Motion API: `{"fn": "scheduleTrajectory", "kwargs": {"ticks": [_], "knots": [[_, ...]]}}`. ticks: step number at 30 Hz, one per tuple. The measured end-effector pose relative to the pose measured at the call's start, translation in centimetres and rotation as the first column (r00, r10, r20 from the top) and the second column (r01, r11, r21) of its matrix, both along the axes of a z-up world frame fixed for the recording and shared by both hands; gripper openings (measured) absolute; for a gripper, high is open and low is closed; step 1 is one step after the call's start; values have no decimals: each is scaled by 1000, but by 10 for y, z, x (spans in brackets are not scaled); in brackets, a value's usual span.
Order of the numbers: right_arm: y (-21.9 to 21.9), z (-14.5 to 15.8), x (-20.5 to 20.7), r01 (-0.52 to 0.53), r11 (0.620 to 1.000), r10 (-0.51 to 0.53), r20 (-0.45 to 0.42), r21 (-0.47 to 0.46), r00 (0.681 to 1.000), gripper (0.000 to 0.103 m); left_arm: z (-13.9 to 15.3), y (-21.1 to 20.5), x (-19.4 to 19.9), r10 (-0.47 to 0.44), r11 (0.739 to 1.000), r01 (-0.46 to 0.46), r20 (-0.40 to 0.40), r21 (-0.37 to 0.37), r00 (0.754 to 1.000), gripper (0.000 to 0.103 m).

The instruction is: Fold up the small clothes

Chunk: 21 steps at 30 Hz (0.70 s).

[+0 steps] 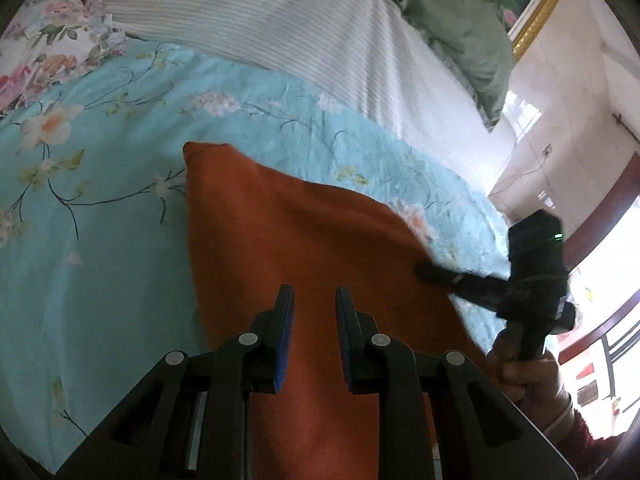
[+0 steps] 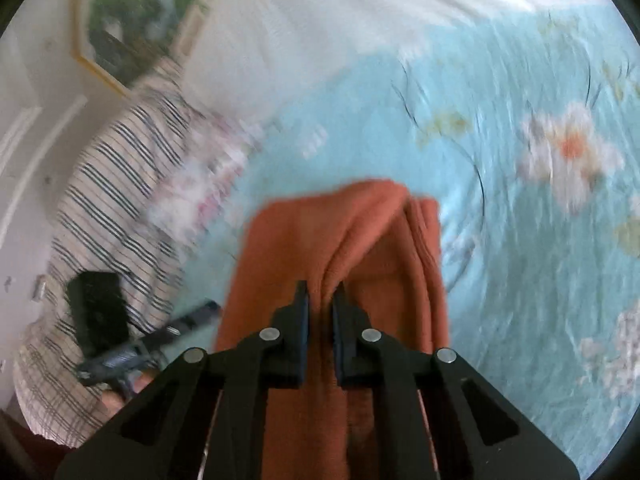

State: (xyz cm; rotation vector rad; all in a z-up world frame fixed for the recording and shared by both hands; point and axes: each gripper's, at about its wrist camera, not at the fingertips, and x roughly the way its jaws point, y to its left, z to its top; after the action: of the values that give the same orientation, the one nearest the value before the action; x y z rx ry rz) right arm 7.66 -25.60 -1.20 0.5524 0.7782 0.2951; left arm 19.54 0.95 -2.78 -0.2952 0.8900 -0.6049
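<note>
A rust-orange cloth [image 1: 304, 248] lies on the light blue flowered bedsheet [image 1: 100, 240]. My left gripper [image 1: 315, 300] hovers just above the cloth near its close edge, its jaws apart with the cloth showing through the gap. My right gripper [image 1: 432, 270] shows at the cloth's right edge in the left wrist view. In the right wrist view the right gripper [image 2: 321, 296] is shut on a bunched fold of the orange cloth [image 2: 360, 240], which is lifted into ridges. The left gripper [image 2: 200, 314] shows dimly at the cloth's left side.
A white striped blanket [image 1: 280, 20] and a green pillow [image 1: 460, 32] lie at the bed's far side. A flowered pillow [image 1: 48, 44] is at far left. A striped and plaid cover [image 2: 112, 200] with a black device [image 2: 98, 308] on it lies left of the cloth.
</note>
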Motion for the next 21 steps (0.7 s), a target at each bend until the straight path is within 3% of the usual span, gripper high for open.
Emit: {"fn": "scheduleTrajectory", "kwargs": {"ticks": [4, 7, 10, 16, 21], "knots": [[-10, -38, -2, 52, 992, -66, -119, -116, 991, 11, -2, -5, -4, -6, 1000, 5, 6, 20, 1000, 21], [-18, -63, -1, 74, 995, -83, -165, -63, 983, 11, -25, -16, -1, -2, 998, 5, -49, 67, 999, 21], [-17, -56, -1, 73, 995, -84, -153, -70, 985, 12, -46, -21, 0, 26, 992, -19, -56, 128, 998, 12], [-16, -22, -13, 105, 988, -118, -116, -115, 986, 16, -38, -11, 5, 32, 996, -23, -98, 90, 995, 13], [10, 11, -27, 29, 998, -31, -30, -60, 999, 16, -19, 1, 33, 94, 992, -87, -74, 90, 993, 27]]}}
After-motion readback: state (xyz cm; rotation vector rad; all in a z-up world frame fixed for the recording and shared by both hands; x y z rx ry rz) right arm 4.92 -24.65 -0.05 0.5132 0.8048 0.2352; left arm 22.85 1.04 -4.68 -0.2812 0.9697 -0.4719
